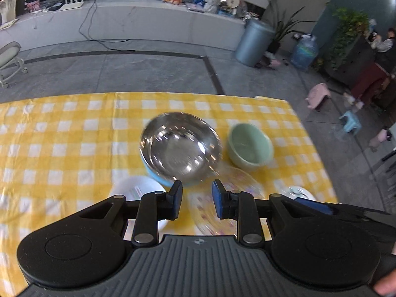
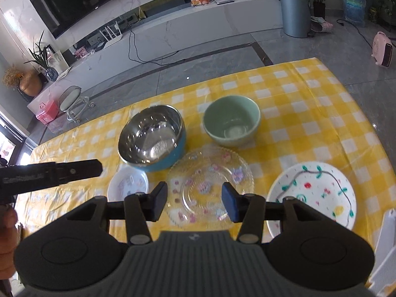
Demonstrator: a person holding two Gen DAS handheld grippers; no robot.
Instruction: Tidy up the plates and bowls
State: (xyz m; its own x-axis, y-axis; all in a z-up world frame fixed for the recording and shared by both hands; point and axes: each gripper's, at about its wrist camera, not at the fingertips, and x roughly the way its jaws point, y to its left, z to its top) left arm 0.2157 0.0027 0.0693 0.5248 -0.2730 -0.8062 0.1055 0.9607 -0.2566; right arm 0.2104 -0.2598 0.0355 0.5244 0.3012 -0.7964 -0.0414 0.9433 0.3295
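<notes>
On the yellow checked tablecloth [image 2: 309,104] stand a steel bowl with a blue outside [image 2: 151,138] [image 1: 180,146] and a pale green bowl [image 2: 231,123] [image 1: 250,146]. In front of them lie a small white dish [image 2: 127,183] [image 1: 138,188], a clear glass plate with flower prints [image 2: 208,188] [image 1: 247,185] and a white plate painted with vines [image 2: 314,190]. My right gripper [image 2: 194,201] hovers open over the glass plate, nothing between its pads. My left gripper [image 1: 196,195] is open and empty, just short of the steel bowl, between the white dish and the glass plate.
The table's far edge [image 1: 173,94] drops to a grey tiled floor. Beyond it are a low white TV bench [image 2: 173,32], a grey bin [image 2: 294,12] and a small stool [image 2: 71,101]. A black finger [image 2: 74,169] of the left gripper shows at the left of the right wrist view.
</notes>
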